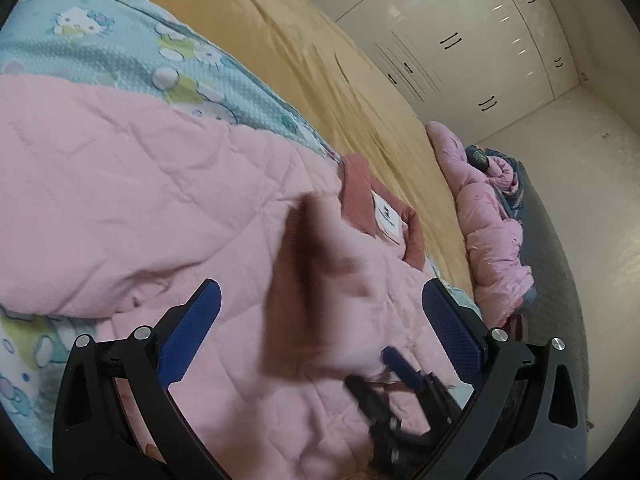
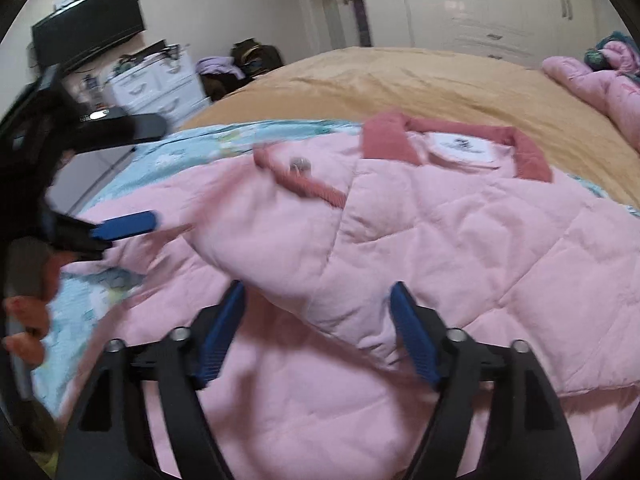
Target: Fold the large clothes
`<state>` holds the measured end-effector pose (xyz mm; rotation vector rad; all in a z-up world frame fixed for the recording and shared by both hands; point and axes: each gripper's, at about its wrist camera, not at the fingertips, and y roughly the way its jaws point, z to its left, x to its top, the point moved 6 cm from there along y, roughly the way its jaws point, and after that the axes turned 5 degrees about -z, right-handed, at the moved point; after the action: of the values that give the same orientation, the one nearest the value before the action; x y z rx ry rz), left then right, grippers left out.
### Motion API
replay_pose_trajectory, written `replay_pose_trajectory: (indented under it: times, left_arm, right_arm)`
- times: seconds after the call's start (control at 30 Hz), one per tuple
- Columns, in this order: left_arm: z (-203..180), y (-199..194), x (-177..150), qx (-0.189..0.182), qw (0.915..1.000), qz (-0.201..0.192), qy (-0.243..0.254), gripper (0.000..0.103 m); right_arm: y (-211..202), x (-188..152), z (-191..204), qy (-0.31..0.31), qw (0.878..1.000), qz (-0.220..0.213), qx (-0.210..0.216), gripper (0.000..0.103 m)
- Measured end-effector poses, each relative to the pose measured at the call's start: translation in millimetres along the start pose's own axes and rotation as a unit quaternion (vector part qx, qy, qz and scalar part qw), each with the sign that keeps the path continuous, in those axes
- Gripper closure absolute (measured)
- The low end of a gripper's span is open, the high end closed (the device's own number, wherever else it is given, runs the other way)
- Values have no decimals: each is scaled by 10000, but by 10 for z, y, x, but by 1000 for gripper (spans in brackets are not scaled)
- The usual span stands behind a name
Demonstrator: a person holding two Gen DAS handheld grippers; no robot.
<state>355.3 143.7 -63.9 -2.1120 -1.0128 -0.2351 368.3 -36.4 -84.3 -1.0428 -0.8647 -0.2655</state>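
Both grippers, left [image 1: 320,316] and right [image 2: 318,320], gape wide and hold nothing above the pink quilted jacket [image 2: 440,240] spread on the bed [image 2: 400,80]; grip the sleeve cuff [image 2: 300,180] squarely; fold inward.

Tan bed [image 2: 400,76] under cartoon-print quilt [image 1: 120,52]

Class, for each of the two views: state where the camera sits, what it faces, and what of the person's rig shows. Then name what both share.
Left wrist: on the left gripper, over the pink jacket, facing wardrobes; right gripper crosses, blurred.
Right wrist: on the right gripper, facing the jacket's collar and a dresser; left gripper and hand at left.
Shared: jacket, tan bedspread.
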Motion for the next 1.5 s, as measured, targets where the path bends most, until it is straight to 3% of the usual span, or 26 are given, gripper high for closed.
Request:
replay_pose_trajectory:
  times: [0.2,0.37,0.53,0.6,0.67,0.7,0.73,0.87,1.07,1.27,1.5]
  left_arm:
    - [-117,164,-155,-399,9989,177,175,9]
    - [-162,338,-293,-285,9975,218,601,10]
    - [-186,496,-414,-111,9952,320,917,47]
    - [-189,523,-439,-19,9941,308,1035,56]
    - [-191,516,-429,62,9926,213,1197,78]
    - [-187,499,-420,96,9919,150,1259,97]
    - [-178,470,-399,117,9918,79,1273,101]
    - [-333,241,-297,-367,9911,-182,1263,101]
    - [-500,-115,-154,-394,9865,-604,1473,101]
    - [-309,-38,-154,-56,9882,-529,1434,101]
    - [-55,13,-295,185,9909,-358,1286,101]
  right_arm:
    - [-356,-63,-87,349,9990,-23,270,27]
    - [-778,-157,-370,590,9979,-258,118,26]
    - [-1121,-365,-793,1000,9943,-306,-215,26]
    - [-1220,-440,-956,1171,9920,-308,-358,26]
    - [-1320,-529,-1124,1334,9894,-304,-488,26]
    - [-1345,-557,-1180,1394,9883,-297,-548,26]
    - [-1381,-598,-1249,1460,9869,-282,-621,26]
    - [-1574,-706,-1589,1788,9782,-358,-994,26]
    - [-1767,-458,-1851,1955,9698,-752,-1251,26]
    - [-1634,-68,-2000,1747,9697,-864,-1471,26]
    - [-1144,113,-2181,1758,9735,-407,-1408,26]
